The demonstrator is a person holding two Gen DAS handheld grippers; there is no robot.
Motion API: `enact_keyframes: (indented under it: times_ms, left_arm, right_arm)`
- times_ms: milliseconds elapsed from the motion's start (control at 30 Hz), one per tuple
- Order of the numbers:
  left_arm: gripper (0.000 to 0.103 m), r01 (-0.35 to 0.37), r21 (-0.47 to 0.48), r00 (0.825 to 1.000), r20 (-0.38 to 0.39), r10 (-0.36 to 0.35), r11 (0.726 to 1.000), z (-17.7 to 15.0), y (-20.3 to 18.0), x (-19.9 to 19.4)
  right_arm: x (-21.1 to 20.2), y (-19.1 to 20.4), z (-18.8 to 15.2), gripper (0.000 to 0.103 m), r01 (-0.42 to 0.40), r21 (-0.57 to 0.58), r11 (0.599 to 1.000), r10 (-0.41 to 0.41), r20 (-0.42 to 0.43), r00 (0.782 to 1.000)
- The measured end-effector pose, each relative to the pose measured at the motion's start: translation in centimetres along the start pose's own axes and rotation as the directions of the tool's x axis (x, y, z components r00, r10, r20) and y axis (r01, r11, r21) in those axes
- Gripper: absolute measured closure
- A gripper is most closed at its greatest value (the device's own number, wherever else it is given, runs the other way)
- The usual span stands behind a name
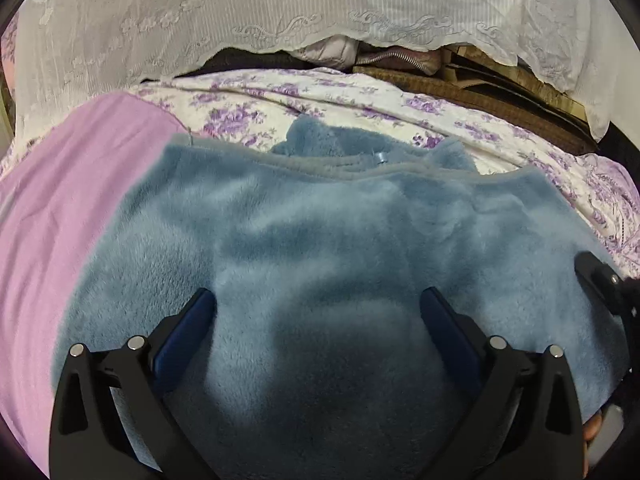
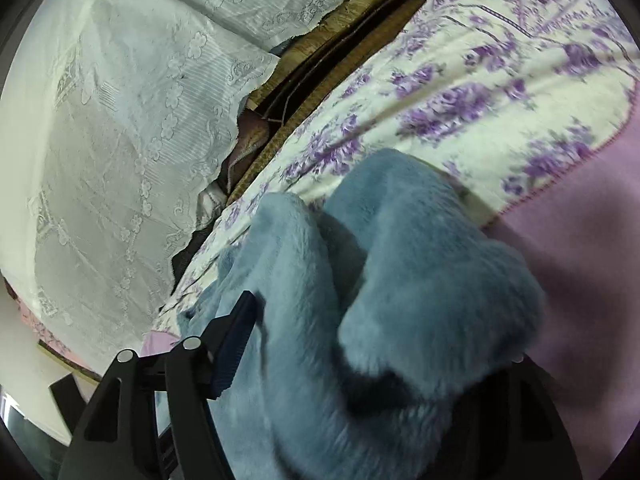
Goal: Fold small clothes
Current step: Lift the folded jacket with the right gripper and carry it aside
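Observation:
A blue fleece garment (image 1: 320, 220) lies spread on the bed, its neckline with a small loop toward the far side. My left gripper (image 1: 318, 304) hovers just above its near part, jaws wide open, nothing between the pads. In the right wrist view a thick fold of the same fleece (image 2: 420, 280) bulges up between the jaws of my right gripper (image 2: 380, 328). Its left finger (image 2: 236, 336) stands a little apart from the cloth; the right finger is buried under the fleece. The right gripper's body also shows at the edge of the left wrist view (image 1: 600, 284).
The bed has a floral purple-and-white cover (image 1: 360, 96) and a plain lilac sheet (image 1: 80, 200). A white lace cloth (image 1: 240, 20) hangs over stacked things at the far side, with cardboard and woven mats (image 1: 500, 92) under it.

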State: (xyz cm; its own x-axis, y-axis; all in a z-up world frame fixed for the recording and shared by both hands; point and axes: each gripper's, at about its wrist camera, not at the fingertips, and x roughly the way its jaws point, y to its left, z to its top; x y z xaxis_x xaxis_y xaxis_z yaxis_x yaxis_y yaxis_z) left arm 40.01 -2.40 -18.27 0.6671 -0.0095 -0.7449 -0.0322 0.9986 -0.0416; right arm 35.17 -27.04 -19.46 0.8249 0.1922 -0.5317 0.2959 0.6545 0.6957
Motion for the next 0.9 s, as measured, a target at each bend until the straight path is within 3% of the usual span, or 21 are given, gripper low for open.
enact_keyframes:
  times_ms: [67, 133, 267, 633, 733, 900]
  left_arm:
    - [0.004, -0.002, 0.002, 1.0, 0.003, 0.002, 1.0, -0.1, 0.1, -0.1]
    - [0.004, -0.01, 0.009, 1.0, 0.007, 0.01, 1.0, -0.2, 0.0, -0.2]
    - [0.004, -0.014, 0.016, 1.0, 0.009, 0.014, 1.0, -0.1, -0.1, -0.2]
    - [0.004, -0.055, 0.042, 0.998, 0.018, 0.054, 0.998, -0.3, -0.7, -0.2]
    - [0.004, -0.056, 0.042, 0.998, 0.018, 0.055, 0.998, -0.3, -0.7, -0.2]
    - [0.004, -0.055, 0.042, 0.998, 0.018, 0.055, 0.998, -0.3, -0.7, -0.2]
  right_arm:
    - [0.0, 0.2, 0.0, 0.04, 0.009, -0.012, 1.0, -0.009, 0.005, 1.0]
    - [-0.2, 0.0, 0.1, 0.057, -0.012, 0.006, 1.0, 0.012, -0.004, 1.0]
    - [-0.4, -0.5, 0.1, 0.06, -0.038, 0.034, 0.999, 0.039, -0.02, 0.999]
    - [0.3, -0.1, -0.2, 0.046, -0.032, -0.005, 0.999, 0.032, -0.039, 0.999]
    - [0.4, 0.2, -0.3, 0.035, -0.047, -0.038, 0.998, 0.046, -0.029, 0.999]
    - [0.8, 0.8, -0.3, 0.031, -0.024, -0.06, 0.998, 0.021, -0.044, 0.999]
